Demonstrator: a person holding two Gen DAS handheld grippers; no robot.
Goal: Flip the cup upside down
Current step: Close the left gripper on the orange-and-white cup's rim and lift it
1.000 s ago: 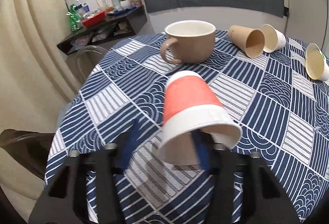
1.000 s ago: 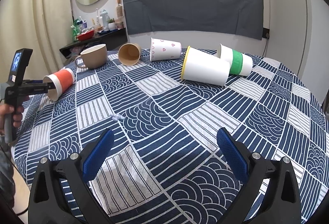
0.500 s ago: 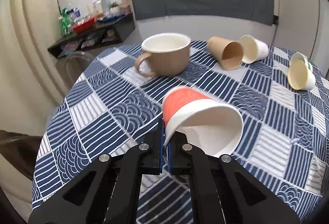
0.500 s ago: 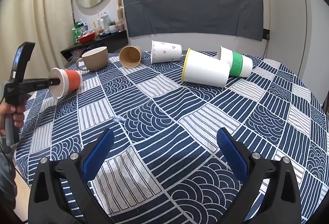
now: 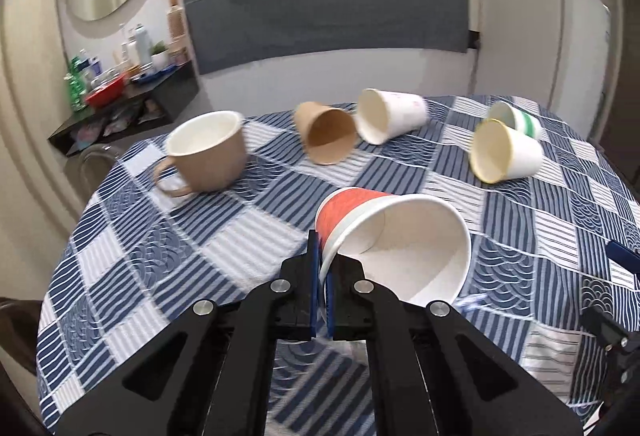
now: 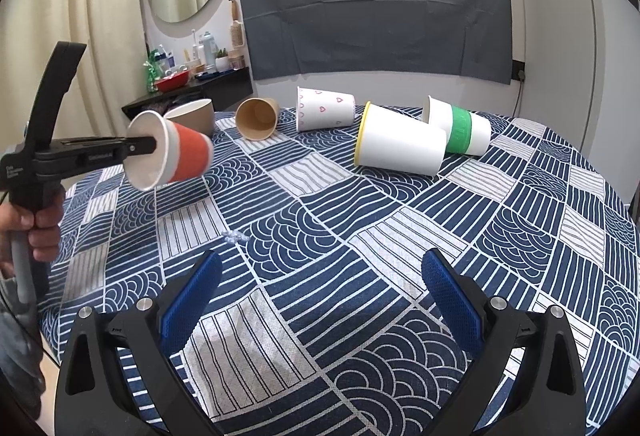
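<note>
An orange and white paper cup (image 5: 384, 236) is held in the air by my left gripper (image 5: 322, 268), which is shut on its rim, one finger inside and one outside. The cup lies on its side above the table, mouth toward the camera. In the right wrist view the cup (image 6: 172, 152) hangs at the left, mouth to the left, with the left gripper (image 6: 148, 146) on its rim. My right gripper (image 6: 320, 296) is open and empty above the near part of the table.
On the blue patterned tablecloth (image 6: 360, 236) a tan mug (image 5: 208, 152) stands upright. A brown paper cup (image 5: 326, 136), a white heart-print cup (image 5: 390, 114), a yellow-rimmed cup (image 5: 504, 152) and a green-banded cup (image 5: 516, 118) lie on their sides.
My left gripper has shut on the orange cup's rim and lifted it, swinging it from tilted mouth-down to lying sideways in the air. The right gripper has stayed open and still.
</note>
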